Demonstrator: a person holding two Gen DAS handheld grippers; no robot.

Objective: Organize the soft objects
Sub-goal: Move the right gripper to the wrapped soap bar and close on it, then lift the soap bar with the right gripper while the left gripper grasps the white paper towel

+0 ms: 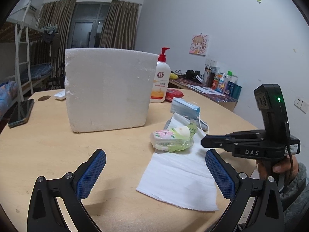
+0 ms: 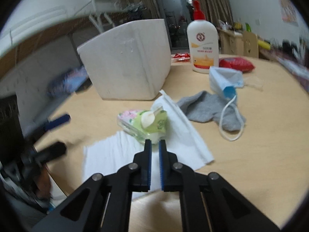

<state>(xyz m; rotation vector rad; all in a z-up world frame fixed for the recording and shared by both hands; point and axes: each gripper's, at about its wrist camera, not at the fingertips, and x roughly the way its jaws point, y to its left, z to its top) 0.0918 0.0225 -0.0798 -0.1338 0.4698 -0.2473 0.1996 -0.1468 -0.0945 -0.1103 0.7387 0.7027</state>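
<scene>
On the pale wooden desk (image 1: 48,145), a crinkly wet-wipe pack (image 1: 171,139) lay on a white tissue sheet (image 1: 179,177), near a foam box (image 1: 110,90). Left claw (image 1: 155,174) spread; right claw (image 2: 155,145) nearly pressed together, empty, at the pack.

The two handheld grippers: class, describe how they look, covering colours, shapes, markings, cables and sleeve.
Both are matte black linkage frames with silver round pivot pins. The left gripper has blue, mesh-textured pads on its jaws. The right gripper has blue pads too; seen from the left wrist view, its body bears white letters "DAS", a green light, a black cable, and the holding hand wears a grey sleeve.
</scene>
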